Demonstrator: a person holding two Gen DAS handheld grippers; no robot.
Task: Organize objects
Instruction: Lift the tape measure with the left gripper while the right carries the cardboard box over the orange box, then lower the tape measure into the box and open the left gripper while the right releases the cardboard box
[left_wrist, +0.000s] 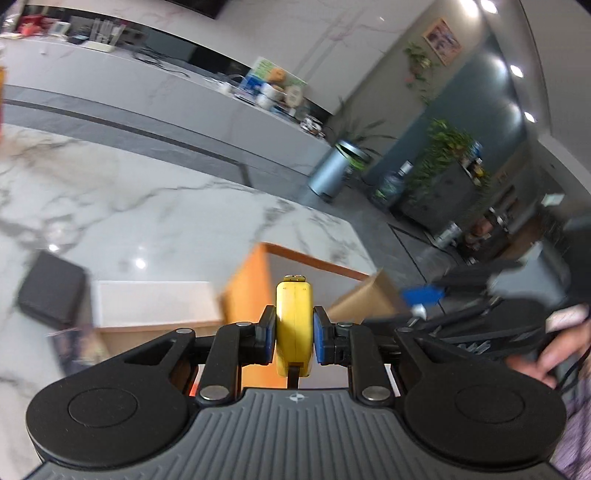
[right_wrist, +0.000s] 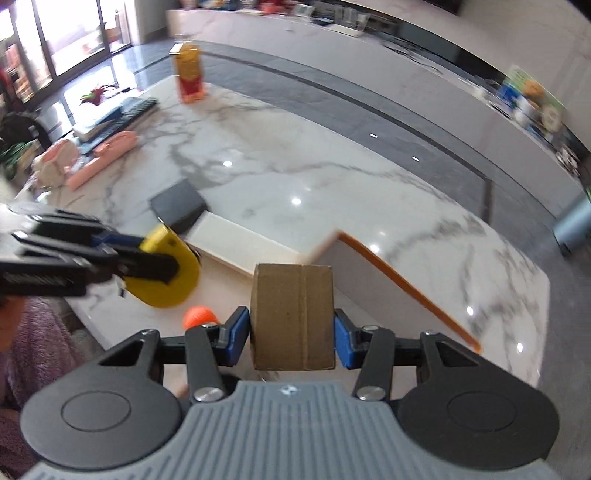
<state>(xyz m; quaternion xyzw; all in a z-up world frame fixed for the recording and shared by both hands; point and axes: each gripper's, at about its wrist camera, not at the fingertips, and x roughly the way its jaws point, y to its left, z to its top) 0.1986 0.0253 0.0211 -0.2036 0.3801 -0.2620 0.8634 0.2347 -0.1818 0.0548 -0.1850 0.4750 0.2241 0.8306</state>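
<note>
My left gripper (left_wrist: 294, 334) is shut on a yellow tape measure (left_wrist: 294, 314), held edge-on above the marble table (left_wrist: 166, 206). In the right wrist view the same left gripper (right_wrist: 147, 264) carries the tape measure (right_wrist: 166, 284) at the left. My right gripper (right_wrist: 292, 334) is shut on a small brown cardboard box (right_wrist: 293, 314), its blue pads pressing both sides. This box (left_wrist: 364, 299) shows blurred in the left wrist view, right of the tape measure. Below both lies an open white container with an orange rim (right_wrist: 406, 284).
A black box (right_wrist: 177, 206) and a white flat box (right_wrist: 236, 243) lie beside the container. An orange ball (right_wrist: 199, 317) rests near the table's front edge. A juice bottle (right_wrist: 190, 74), a keyboard (right_wrist: 125, 110) and pink items (right_wrist: 114, 147) occupy the far left. A hand (left_wrist: 554, 354) appears at the right.
</note>
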